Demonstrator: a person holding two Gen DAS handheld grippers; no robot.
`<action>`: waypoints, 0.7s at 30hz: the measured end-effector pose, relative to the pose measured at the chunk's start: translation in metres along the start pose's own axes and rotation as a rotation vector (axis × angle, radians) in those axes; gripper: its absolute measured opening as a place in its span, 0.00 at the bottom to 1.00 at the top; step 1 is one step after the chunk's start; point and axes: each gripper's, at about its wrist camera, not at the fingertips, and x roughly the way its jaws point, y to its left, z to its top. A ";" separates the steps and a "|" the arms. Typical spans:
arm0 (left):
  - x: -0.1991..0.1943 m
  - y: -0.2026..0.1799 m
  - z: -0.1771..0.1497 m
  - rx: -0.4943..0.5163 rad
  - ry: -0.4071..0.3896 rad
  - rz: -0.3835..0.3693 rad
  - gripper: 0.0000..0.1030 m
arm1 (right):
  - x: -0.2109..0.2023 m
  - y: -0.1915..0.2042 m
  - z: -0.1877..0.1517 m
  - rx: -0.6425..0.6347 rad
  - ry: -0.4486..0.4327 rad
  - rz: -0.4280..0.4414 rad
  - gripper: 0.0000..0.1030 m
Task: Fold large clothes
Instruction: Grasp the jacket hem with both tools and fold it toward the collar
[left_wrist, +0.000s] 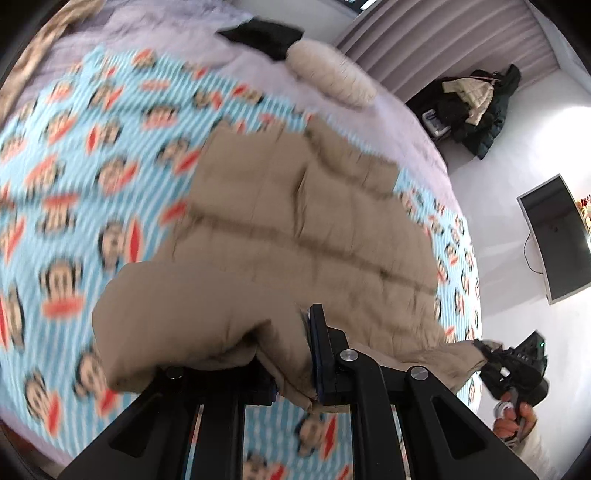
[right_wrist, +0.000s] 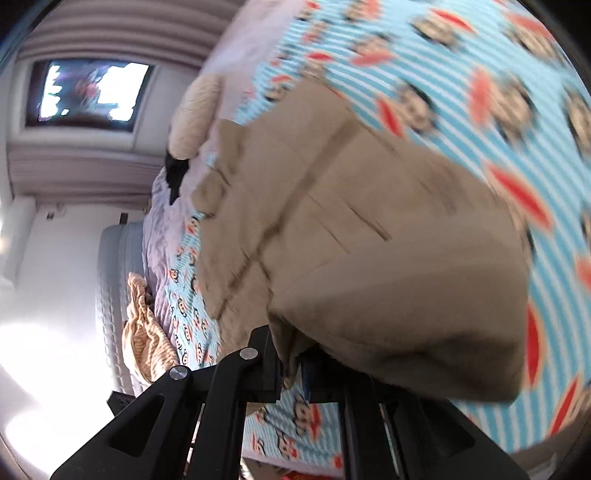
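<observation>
A tan quilted puffer jacket (left_wrist: 295, 229) lies spread on a bed with a blue-striped monkey-print sheet (left_wrist: 92, 155). My left gripper (left_wrist: 291, 369) is shut on the jacket's near edge, with fabric bunched between the fingers. In the left wrist view my right gripper (left_wrist: 513, 365) holds the jacket's other corner at the bed's right edge. In the right wrist view my right gripper (right_wrist: 291, 365) is shut on the jacket (right_wrist: 351, 229), and a puffy fold drapes over its right finger. Both views are motion-blurred.
A cream cushion (left_wrist: 332, 75) and a black garment (left_wrist: 262, 35) lie at the far end of the bed. A pile of dark clothes (left_wrist: 476, 107) and a monitor (left_wrist: 554, 236) are on the floor. A striped orange cloth (right_wrist: 144, 332) hangs off the bed edge.
</observation>
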 end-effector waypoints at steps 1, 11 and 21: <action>0.000 -0.009 0.018 0.018 -0.019 0.007 0.15 | 0.001 0.014 0.016 -0.029 -0.004 0.007 0.08; 0.059 -0.055 0.146 0.078 -0.132 0.150 0.15 | 0.058 0.118 0.165 -0.252 0.028 -0.016 0.08; 0.184 -0.024 0.202 0.079 -0.004 0.299 0.15 | 0.167 0.093 0.232 -0.171 0.054 -0.151 0.08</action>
